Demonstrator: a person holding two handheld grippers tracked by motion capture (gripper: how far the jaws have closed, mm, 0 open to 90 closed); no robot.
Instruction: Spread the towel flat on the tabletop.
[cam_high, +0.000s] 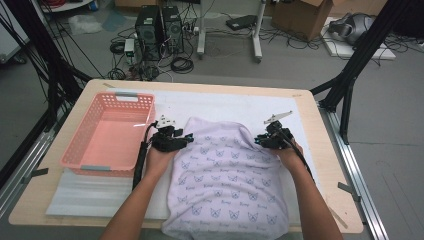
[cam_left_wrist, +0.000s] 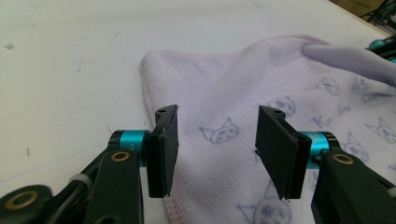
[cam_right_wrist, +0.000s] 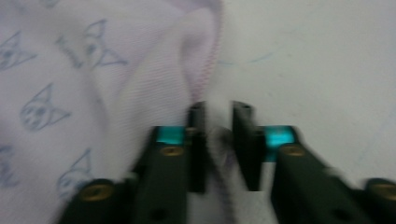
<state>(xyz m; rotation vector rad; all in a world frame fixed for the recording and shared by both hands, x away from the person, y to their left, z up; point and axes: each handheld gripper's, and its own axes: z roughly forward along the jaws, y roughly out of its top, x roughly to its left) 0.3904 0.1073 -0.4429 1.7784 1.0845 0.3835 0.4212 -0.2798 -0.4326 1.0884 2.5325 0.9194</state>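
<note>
Your right gripper (cam_right_wrist: 218, 144) has pinched the far right edge of the pale lilac cat-print towel (cam_high: 227, 180) spread on the white mat (cam_high: 240, 102), but your left gripper (cam_left_wrist: 217, 149) hangs half open over its corner, gripping nothing, so lifting now drags it lopsided.

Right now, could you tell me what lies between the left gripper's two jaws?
In the left gripper view, the left gripper stands open over the pale lilac towel: its hemmed edge and printed cat faces lie between the jaws, unpinched.
</note>
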